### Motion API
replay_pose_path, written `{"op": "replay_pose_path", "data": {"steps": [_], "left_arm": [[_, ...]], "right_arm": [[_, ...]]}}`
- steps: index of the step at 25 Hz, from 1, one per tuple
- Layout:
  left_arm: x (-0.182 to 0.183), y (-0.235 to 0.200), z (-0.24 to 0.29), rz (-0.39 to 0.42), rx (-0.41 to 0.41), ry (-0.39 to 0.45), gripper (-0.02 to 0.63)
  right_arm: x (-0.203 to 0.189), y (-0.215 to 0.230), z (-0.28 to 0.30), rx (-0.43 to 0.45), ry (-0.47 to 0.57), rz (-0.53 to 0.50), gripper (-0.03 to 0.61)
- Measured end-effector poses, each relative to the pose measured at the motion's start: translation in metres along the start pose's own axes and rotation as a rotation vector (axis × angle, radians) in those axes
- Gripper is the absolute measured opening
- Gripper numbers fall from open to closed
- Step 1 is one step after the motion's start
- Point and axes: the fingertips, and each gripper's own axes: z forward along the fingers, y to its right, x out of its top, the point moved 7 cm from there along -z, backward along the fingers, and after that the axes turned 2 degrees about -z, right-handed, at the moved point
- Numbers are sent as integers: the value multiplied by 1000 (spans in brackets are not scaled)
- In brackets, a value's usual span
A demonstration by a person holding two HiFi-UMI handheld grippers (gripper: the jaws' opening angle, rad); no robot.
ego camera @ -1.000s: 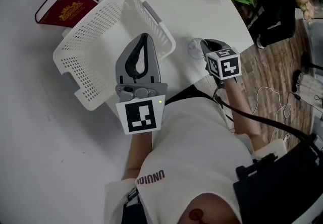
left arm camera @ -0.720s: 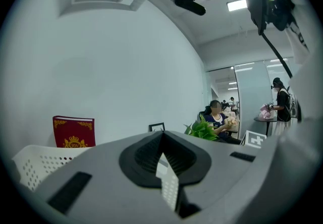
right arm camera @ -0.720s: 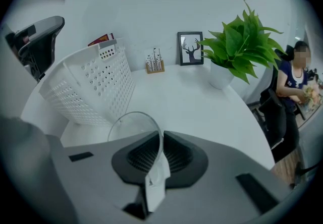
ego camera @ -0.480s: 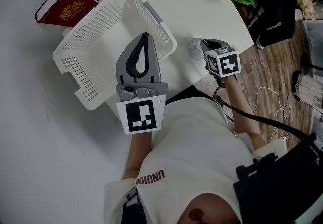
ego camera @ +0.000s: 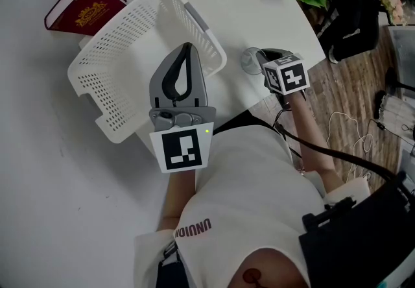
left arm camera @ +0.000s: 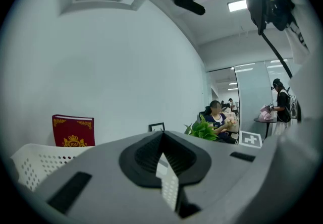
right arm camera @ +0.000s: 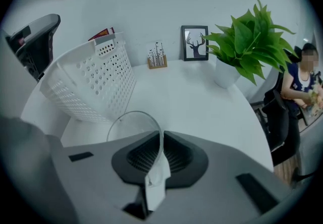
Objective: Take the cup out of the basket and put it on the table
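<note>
Jaws of the right gripper [right arm camera: 161, 136] are nearly shut, pinching the thin clear wall of the cup [right arm camera: 132, 126] at its rim. The cup is out of the basket [right arm camera: 96, 79], just beside it and low over the white table [right arm camera: 197, 102] near the edge; whether its base touches I cannot tell. The left gripper [left arm camera: 162, 136] has its jaws closed together on nothing, held level above the basket's near wall. Beyond stand a plant [right arm camera: 250, 41], a small frame [right arm camera: 195, 43] and a red book [ego camera: 84, 6].
</note>
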Motion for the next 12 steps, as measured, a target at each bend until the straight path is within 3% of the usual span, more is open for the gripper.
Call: {"op": "replay_pose_path", "data": {"steps": [12], "left_arm": [[0, -2, 2, -4, 3, -1, 9]], "right_arm": [[5, 1, 4, 0, -38, -19, 37]]}}
